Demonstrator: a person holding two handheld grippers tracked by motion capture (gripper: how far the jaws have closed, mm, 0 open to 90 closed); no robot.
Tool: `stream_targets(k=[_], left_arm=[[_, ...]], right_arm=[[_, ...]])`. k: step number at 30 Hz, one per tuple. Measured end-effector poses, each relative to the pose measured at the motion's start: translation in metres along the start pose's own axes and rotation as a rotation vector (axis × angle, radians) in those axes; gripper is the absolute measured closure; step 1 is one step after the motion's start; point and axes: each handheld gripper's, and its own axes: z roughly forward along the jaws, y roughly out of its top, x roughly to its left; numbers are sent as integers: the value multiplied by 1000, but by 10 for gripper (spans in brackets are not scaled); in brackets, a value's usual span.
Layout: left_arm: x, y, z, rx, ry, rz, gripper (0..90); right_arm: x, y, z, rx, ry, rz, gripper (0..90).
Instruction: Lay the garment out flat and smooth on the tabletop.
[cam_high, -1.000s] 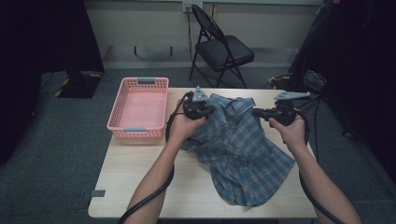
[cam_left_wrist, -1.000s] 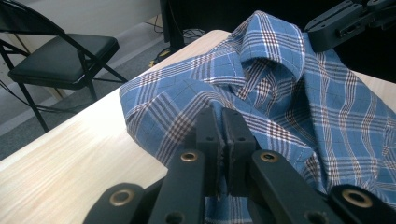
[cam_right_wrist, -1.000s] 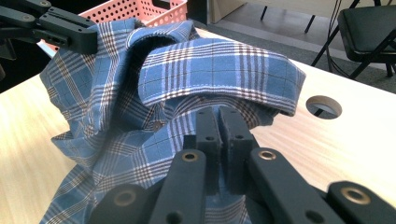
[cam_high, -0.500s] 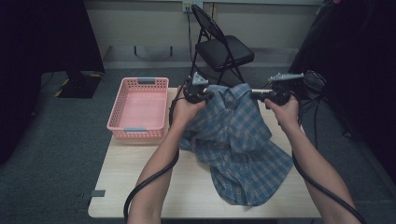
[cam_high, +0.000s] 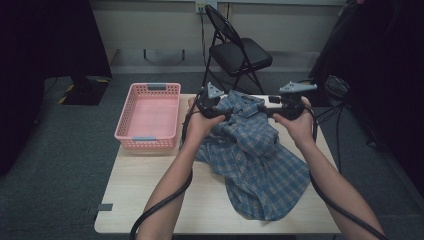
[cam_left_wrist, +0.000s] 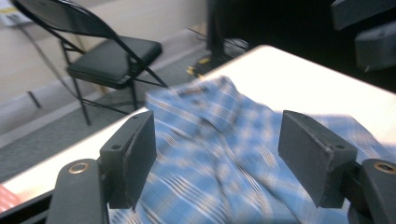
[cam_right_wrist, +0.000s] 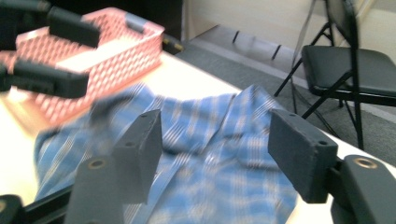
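Observation:
A blue plaid shirt (cam_high: 260, 160) lies crumpled on the light wooden table (cam_high: 150, 200), its collar end near the far edge. My left gripper (cam_high: 220, 111) hovers over the shirt's far left part and my right gripper (cam_high: 274, 111) over its far right part. In the left gripper view my left gripper (cam_left_wrist: 217, 135) has just been opening, with the shirt (cam_left_wrist: 210, 107) lying below the gap, untouched by the pads. In the right gripper view my right gripper (cam_right_wrist: 215, 140) has just been opening too, and the shirt (cam_right_wrist: 243, 116) rests on the table beyond it.
A pink plastic basket (cam_high: 150, 117) stands on the table's far left corner. A black folding chair (cam_high: 240, 55) stands just behind the far edge. Cables trail from both grippers over the table's near edge. Bare tabletop lies at the near left.
Both grippers carried the shirt's upper edge toward the far side of the table, then let it go. Their jaws now stand apart and the collar lies on the table.

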Motion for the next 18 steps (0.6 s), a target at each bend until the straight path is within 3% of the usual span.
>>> stream_targets(k=[5, 7, 14, 18], left_arm=[[-19, -28, -14, 22, -48, 11, 250], [-26, -41, -18, 35, -65, 21, 241], [-49, -84, -25, 77, -113, 45, 233], [-58, -104, -26, 113, -127, 62, 233]], right_arm=[[26, -39, -14, 29, 61, 6, 287], [32, -54, -19, 43, 60, 7, 278], [42, -111, -32, 128, 54, 9, 267], [46, -136, -39, 144, 63, 22, 267]])
